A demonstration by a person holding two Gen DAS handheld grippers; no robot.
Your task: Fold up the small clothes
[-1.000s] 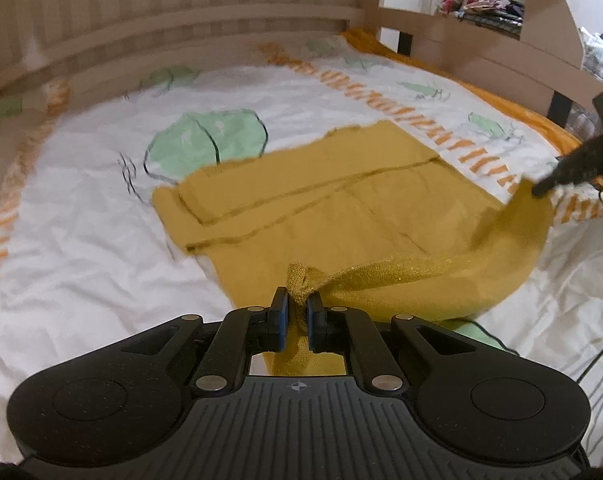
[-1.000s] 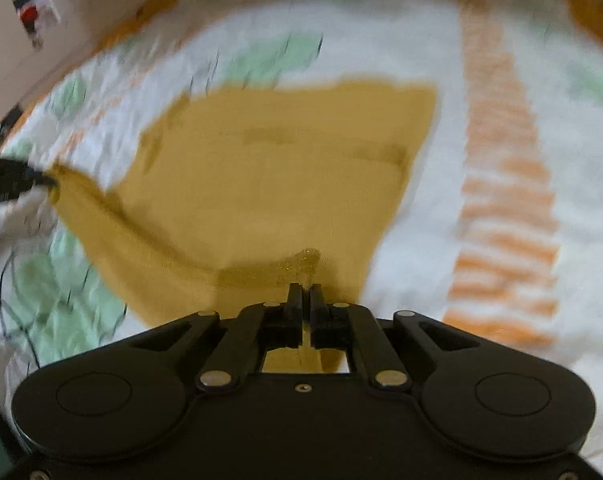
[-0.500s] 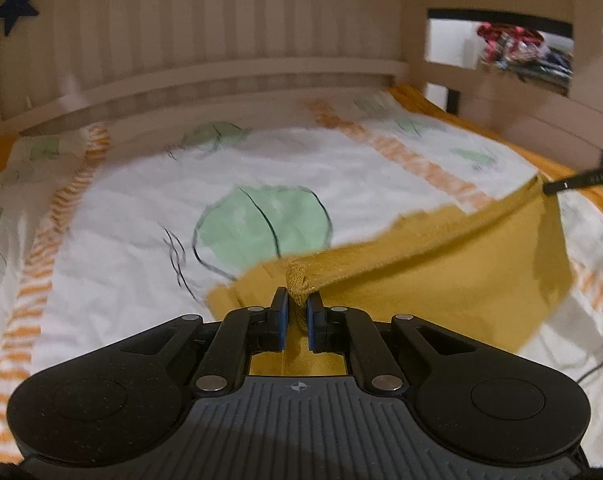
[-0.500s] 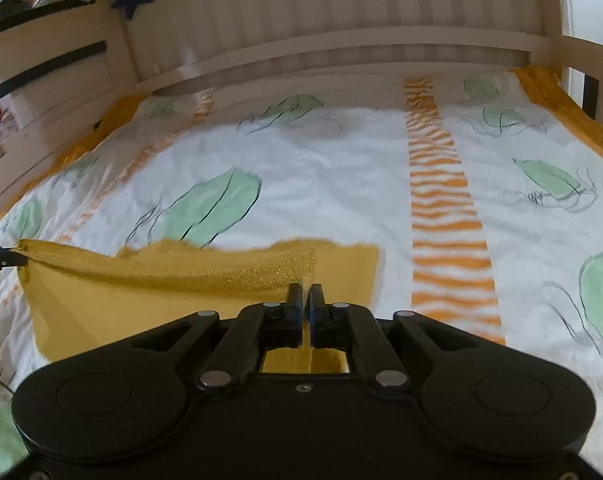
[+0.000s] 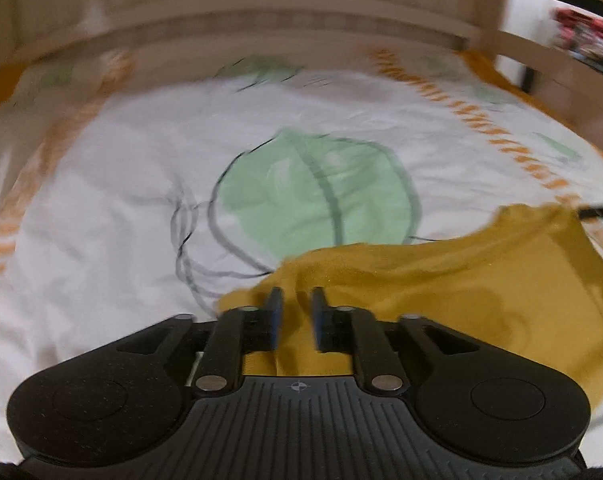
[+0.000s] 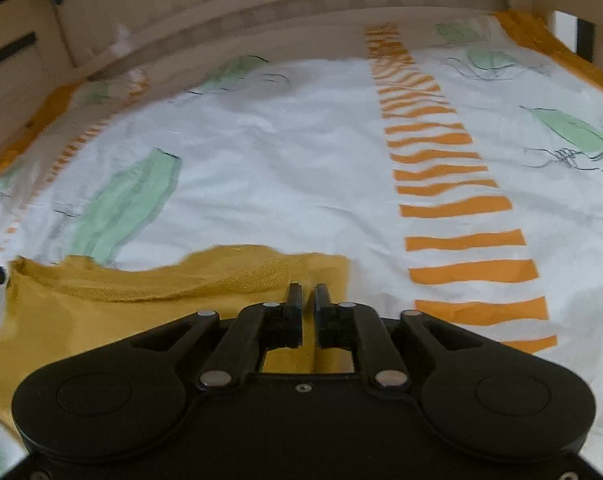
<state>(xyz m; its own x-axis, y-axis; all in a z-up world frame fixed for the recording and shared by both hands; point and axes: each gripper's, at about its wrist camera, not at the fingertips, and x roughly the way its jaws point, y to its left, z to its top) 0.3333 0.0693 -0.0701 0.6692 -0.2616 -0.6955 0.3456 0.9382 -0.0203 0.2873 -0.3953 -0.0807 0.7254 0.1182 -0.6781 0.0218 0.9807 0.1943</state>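
A mustard-yellow garment (image 5: 461,292) lies folded over on the bed sheet (image 5: 121,200), its glittery edge turned toward the headboard. My left gripper (image 5: 297,300) hangs low over the garment's left corner. Its jaws are opening, and a ridge of cloth stands loose in the gap without being pressed. In the right wrist view the garment (image 6: 101,320) spreads to the left. My right gripper (image 6: 308,294) is at its right corner, jaws opening by a narrow gap with cloth under and between them. Each gripper's tip shows at the far edge of the other view.
The white sheet (image 6: 281,160) has green leaf prints and an orange striped band (image 6: 453,208). A wooden headboard (image 5: 261,8) closes the far side and wooden rails (image 6: 13,60) run along the bed. Cluttered shelves (image 5: 581,36) show at the far right.
Both grippers carried the garment's glittery edge forward toward the headboard and down onto the sheet, folding it over. Both pairs of jaws, shut on the cloth before, have parted.
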